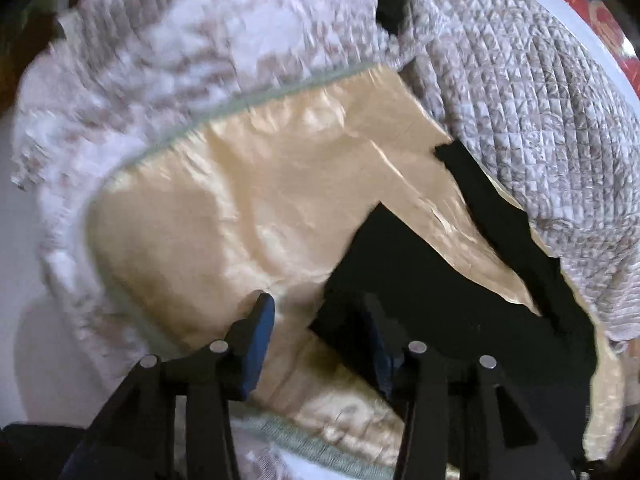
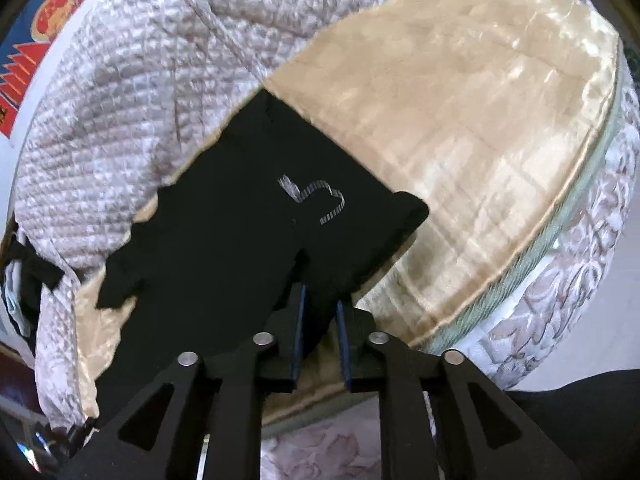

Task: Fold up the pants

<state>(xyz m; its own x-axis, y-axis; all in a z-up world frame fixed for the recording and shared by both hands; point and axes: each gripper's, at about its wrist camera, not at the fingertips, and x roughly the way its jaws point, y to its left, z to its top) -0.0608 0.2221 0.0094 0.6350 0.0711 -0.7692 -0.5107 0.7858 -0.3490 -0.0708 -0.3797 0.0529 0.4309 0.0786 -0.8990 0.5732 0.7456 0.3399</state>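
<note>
The black pants (image 1: 440, 280) lie flat on a beige satin bed cover (image 1: 240, 200). My left gripper (image 1: 318, 304) is open just above the cover, its right finger at the pants' near corner and nothing between its blue pads (image 1: 260, 332). In the right wrist view the pants (image 2: 240, 220) show a small sparkly heart design (image 2: 324, 204). The right gripper (image 2: 320, 298) is narrowly open at their near edge. A fold of black cloth sits between its tips, and the pads do not press on it.
A quilted grey-white blanket (image 2: 120, 100) is bunched along the far side of the pants (image 1: 520, 100). The mattress side with floral fabric (image 2: 580, 280) drops off at the right. A red and blue patterned surface (image 2: 40, 20) lies beyond the white bed rim.
</note>
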